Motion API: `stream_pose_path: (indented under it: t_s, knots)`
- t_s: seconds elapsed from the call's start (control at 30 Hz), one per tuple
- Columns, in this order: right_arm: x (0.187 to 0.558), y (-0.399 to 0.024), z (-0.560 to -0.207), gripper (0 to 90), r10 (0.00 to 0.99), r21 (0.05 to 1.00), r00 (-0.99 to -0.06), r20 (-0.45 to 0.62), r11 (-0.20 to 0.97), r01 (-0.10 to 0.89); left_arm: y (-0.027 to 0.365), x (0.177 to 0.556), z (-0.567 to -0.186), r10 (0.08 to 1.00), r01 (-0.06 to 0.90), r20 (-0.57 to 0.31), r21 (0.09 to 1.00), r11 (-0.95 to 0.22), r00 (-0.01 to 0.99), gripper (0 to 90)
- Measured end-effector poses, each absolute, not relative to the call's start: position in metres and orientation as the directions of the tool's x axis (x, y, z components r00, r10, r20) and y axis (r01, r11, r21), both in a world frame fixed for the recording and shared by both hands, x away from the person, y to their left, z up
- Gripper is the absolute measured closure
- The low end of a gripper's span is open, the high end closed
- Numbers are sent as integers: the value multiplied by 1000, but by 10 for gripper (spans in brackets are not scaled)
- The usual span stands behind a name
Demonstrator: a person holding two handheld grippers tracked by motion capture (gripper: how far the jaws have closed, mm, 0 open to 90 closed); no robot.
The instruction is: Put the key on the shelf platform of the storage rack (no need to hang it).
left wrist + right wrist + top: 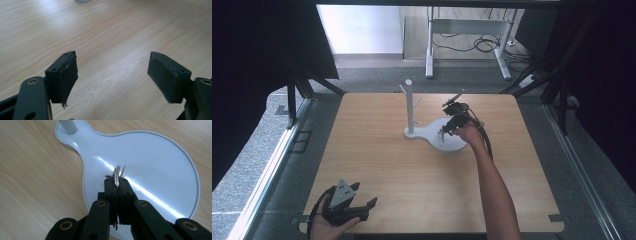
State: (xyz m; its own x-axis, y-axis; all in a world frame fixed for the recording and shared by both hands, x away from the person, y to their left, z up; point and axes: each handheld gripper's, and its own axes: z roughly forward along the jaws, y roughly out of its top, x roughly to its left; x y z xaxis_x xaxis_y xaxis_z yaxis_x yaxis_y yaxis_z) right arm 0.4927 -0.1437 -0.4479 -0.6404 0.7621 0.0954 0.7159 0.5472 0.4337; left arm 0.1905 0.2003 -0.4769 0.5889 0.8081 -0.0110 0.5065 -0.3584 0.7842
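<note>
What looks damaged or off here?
The black padding on the left gripper is torn: a frayed strip hangs off one pad, and the other pad's edge is ragged. Nothing on the light wooden table looks spilled.

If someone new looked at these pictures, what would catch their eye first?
Probably the white stand with its glossy tray mid-table. The right gripper hovers over the tray, jaws shut on thin metal rings. The left gripper rests open at the near-left table edge.

My left tool (pixel 362 206), lower left, is black with a grey three-cornered plate on top. My right tool (pixel 117 185) has black jaws with round brass-coloured pins.
</note>
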Motion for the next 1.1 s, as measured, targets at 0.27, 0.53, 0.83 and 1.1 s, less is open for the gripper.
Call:
stream_pose_path:
  t_s: [0.27,0.53,0.83,1.1]
  knots:
    - [493,-147,-463,875,771,417,-631,82,549,724,201,190,-476,808,503,-11,787,-356,589,244]
    - [493,-152,-475,872,778,413,-623,74,545,730,201,191,-478,807,507,-11,783,-360,590,244]
    - [491,-158,-482,847,783,408,-619,58,548,730,200,191,-478,806,506,-9,782,-363,592,243]
    - [490,-155,-483,784,778,397,-626,49,560,727,200,191,-478,807,509,-11,781,-362,590,243]
